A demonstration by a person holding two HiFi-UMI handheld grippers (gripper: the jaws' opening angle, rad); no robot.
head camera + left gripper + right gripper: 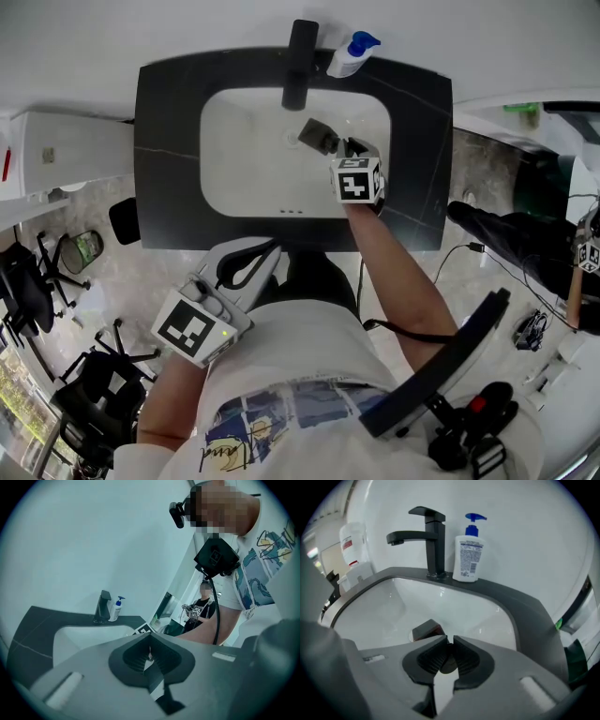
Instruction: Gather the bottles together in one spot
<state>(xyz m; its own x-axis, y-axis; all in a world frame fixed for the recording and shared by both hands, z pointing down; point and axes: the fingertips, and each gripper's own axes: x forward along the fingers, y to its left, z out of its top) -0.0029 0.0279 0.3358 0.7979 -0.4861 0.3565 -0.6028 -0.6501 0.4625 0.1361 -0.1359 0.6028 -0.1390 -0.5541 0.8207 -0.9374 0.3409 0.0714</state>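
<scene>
A white pump bottle with a blue top (pixel 352 54) (pixel 468 557) (pixel 116 609) stands on the dark counter (pixel 169 141) just right of the black faucet (pixel 300 61) (pixel 433 541). My right gripper (pixel 342 145) (pixel 450 644) is low inside the white basin (pixel 244 159). Its jaws are closed on the narrow end of a small dark bottle (pixel 319 136) (pixel 427 629) with a reddish label, whose body sticks out to the left. My left gripper (pixel 267 248) (pixel 150 641) is held back at my waist, in front of the counter, with its jaws together and nothing in them.
The counter's right part (pixel 422 141) is bare beside the basin. A white dispenser (pixel 351 543) hangs on the wall at the left. Office chairs (pixel 37 272) stand on the floor to the left. Another person (pixel 201 609) stands further off to the right.
</scene>
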